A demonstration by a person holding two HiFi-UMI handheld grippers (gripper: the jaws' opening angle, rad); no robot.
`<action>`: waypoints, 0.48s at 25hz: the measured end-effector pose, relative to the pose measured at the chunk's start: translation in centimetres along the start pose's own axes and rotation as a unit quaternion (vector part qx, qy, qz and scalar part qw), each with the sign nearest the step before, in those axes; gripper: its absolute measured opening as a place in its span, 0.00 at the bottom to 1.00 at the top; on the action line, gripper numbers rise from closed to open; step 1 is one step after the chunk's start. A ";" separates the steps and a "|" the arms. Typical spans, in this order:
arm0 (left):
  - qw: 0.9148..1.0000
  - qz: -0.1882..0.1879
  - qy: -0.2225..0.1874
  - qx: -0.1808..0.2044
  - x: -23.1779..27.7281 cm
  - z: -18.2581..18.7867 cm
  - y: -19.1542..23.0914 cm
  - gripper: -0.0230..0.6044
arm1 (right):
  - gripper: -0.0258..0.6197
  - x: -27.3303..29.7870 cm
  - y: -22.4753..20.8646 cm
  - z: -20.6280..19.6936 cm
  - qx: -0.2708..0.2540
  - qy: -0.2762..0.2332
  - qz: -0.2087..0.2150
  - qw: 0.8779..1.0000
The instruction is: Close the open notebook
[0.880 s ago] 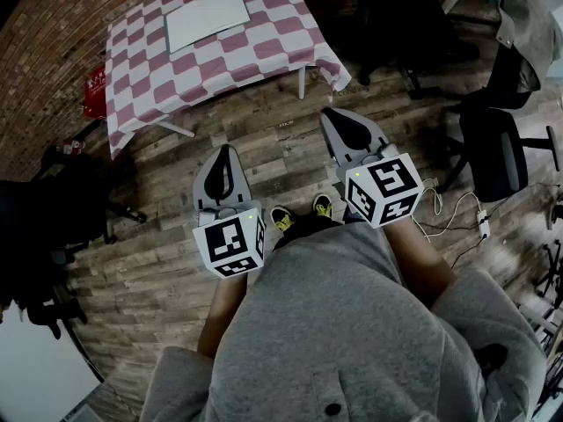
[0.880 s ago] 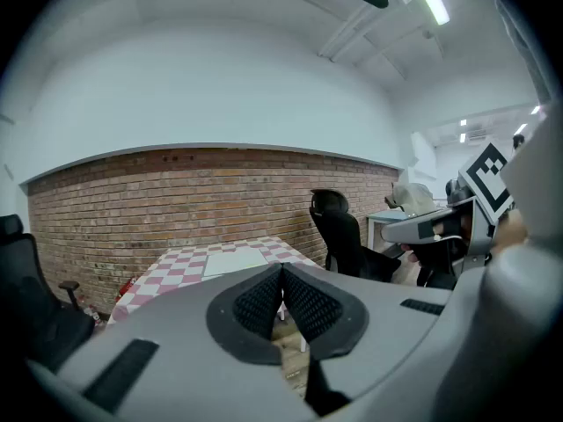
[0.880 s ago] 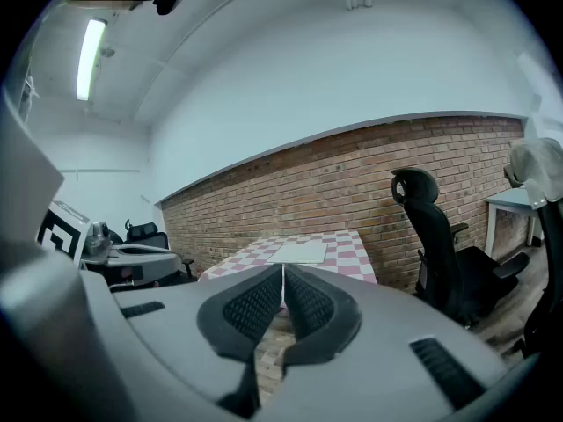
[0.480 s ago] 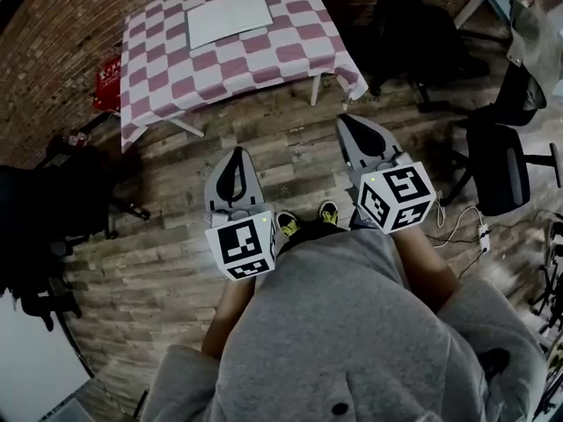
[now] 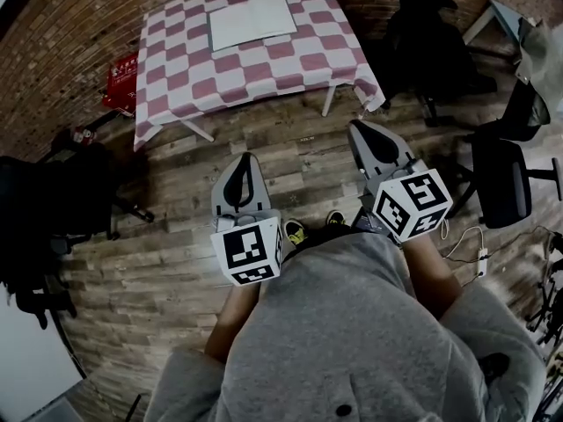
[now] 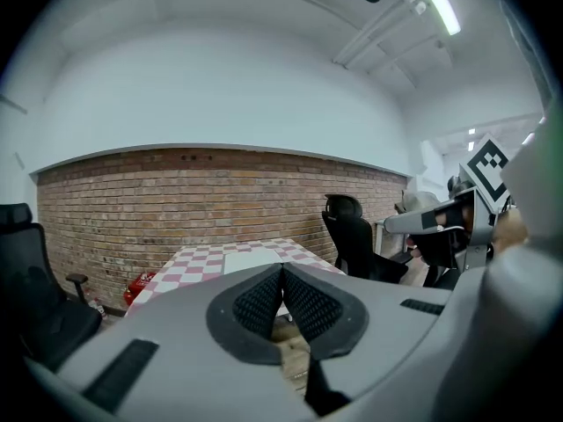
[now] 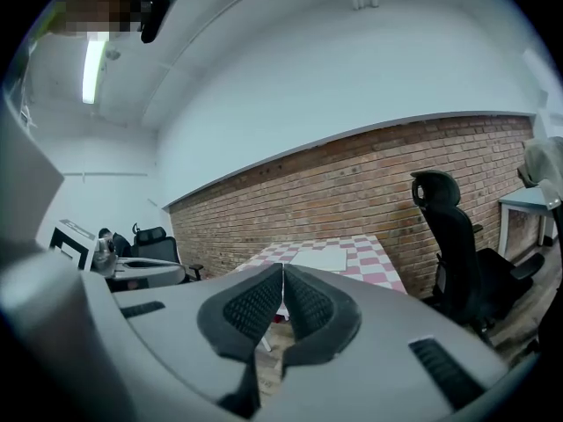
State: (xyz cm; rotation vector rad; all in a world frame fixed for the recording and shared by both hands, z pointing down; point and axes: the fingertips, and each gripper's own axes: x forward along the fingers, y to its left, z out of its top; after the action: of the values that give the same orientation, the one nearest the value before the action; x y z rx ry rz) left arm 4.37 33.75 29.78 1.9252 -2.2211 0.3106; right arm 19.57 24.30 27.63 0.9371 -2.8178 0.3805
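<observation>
Nothing was done; the notebook [image 5: 252,22] lay open, well ahead. My left gripper [image 5: 245,161] and right gripper [image 5: 361,132] were closed, empty.

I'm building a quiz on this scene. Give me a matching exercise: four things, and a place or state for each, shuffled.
1 notebook
2 left gripper
3 red box
4 black chair

a on the floor left of the table
b open on the table
c at the person's right
d jaws shut, empty

Pairs: 1-b, 2-d, 3-a, 4-c
</observation>
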 end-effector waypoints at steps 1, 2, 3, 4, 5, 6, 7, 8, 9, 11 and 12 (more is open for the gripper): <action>1.000 0.002 -0.002 0.001 -0.1 0.0 0.4 0.05 | 0.08 0.3 0.5 0.0 -0.001 -0.001 0.003 1.000; 1.000 0.005 -0.004 0.002 -0.3 0.0 0.8 0.05 | 0.08 0.5 0.9 0.0 -0.001 -0.001 0.006 1.000; 1.000 0.007 -0.005 0.003 -0.5 -0.1 1.2 0.05 | 0.08 0.7 1.3 -0.1 -0.002 -0.002 0.007 1.000; 1.000 0.008 -0.007 0.003 -0.7 -0.2 1.5 0.05 | 0.08 0.9 1.7 -0.2 -0.002 -0.002 0.008 1.000; 1.000 0.008 -0.007 0.003 -0.8 -0.3 1.8 0.05 | 0.08 1.1 1.9 -0.2 -0.003 -0.003 0.008 1.000; 1.000 0.008 -0.008 0.003 -0.8 -0.3 2.1 0.05 | 0.08 1.3 2.2 -0.2 -0.003 -0.003 0.008 1.000; 1.000 0.009 -0.007 0.003 -0.9 -0.3 2.3 0.05 | 0.08 1.4 2.4 -0.1 -0.004 -0.003 0.008 1.000; 1.000 0.009 -0.007 0.003 -0.8 -0.3 2.5 0.05 | 0.08 1.6 2.5 0.1 -0.004 -0.004 0.008 1.000; 1.000 0.008 -0.007 0.003 -0.7 -0.2 2.6 0.05 | 0.08 1.8 2.6 0.3 -0.005 -0.005 0.008 1.000; 1.000 0.006 -0.008 0.004 -0.2 0.1 2.8 0.05 | 0.08 2.2 2.5 0.6 -0.005 -0.008 0.006 1.000; 1.000 0.004 -0.009 0.005 0.0 0.2 2.9 0.05 | 0.08 2.5 2.4 0.7 -0.004 -0.010 0.005 1.000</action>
State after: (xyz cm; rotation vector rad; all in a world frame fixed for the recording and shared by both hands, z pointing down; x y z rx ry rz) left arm 1.55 34.06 29.52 1.9317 -2.2435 0.3073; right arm 16.09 24.55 27.01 0.9298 -2.8416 0.3626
